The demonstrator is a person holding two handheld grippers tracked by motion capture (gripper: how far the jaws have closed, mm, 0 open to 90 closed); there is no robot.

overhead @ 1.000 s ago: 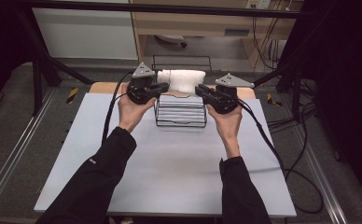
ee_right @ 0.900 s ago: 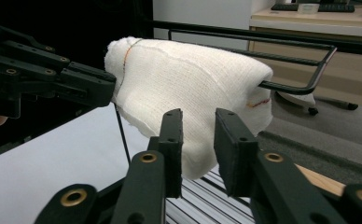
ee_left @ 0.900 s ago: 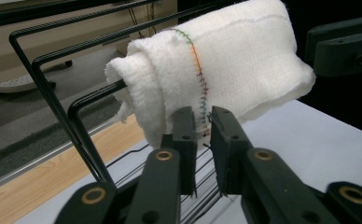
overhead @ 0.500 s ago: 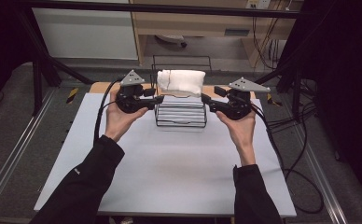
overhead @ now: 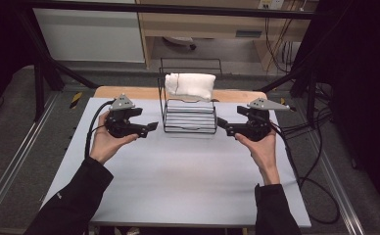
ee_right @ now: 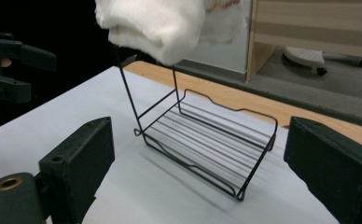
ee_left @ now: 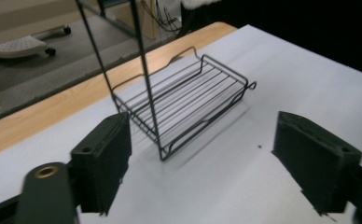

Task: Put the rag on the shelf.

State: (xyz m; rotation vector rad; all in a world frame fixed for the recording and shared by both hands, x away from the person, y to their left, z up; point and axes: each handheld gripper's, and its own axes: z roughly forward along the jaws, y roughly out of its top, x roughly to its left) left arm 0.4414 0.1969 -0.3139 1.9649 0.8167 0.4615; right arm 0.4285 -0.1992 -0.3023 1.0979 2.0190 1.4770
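Now both grippers hang empty beside the rack, towel up on top.

My left gripper (overhead: 151, 128) and my right gripper (overhead: 222, 124) have their jaws spread wide, gripping nothing, each pointing inward at the black wire rack (overhead: 188, 117) standing between them, near but apart. Beyond and above the jaws, the folded white towel (overhead: 190, 85) rests on the rack's upper tier, long axis running from one gripper across to the other. Placing looks done; the lower shelf (ee_right: 207, 140) is bare.
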